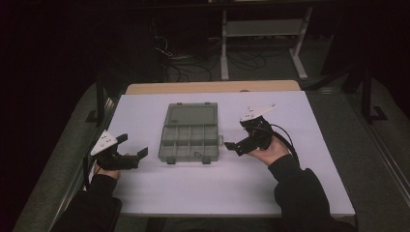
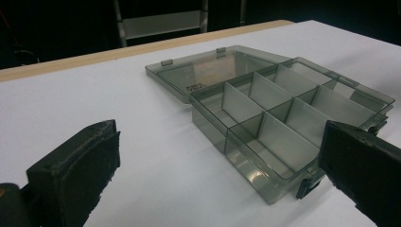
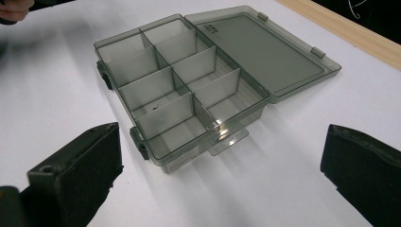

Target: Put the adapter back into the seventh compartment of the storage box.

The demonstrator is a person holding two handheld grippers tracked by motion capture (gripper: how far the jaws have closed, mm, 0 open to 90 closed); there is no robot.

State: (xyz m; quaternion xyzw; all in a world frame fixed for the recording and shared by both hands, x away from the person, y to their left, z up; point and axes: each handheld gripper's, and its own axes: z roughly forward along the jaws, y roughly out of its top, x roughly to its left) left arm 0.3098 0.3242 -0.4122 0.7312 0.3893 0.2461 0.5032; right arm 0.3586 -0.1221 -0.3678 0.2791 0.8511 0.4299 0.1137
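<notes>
A smoky grey plastic organiser box [image 1: 188, 141] lies open in the middle of the white table [image 1: 217, 183], its lid [image 1: 190, 115] folded flat toward the far side. Dividers split it into several compartments [image 3: 156, 90]. A tiny dark speck [image 3: 154, 107] lies in one of them. A clear plastic tab [image 3: 228, 139] rests against the box's near corner in the right gripper view. My left gripper [image 1: 133, 145] is held left of the box, open and holding nothing. My right gripper [image 1: 235, 133] is held just right of the box, also open and holding nothing. Both gripper views look at the box [image 2: 265, 111] between wide-apart jaws.
A wooden strip [image 1: 212, 87] borders the table's far edge. Behind it stand a white metal frame [image 1: 261, 29] and loose cables [image 1: 183, 63] on the floor. Black posts [image 1: 100, 96] stand at the table's left and right sides.
</notes>
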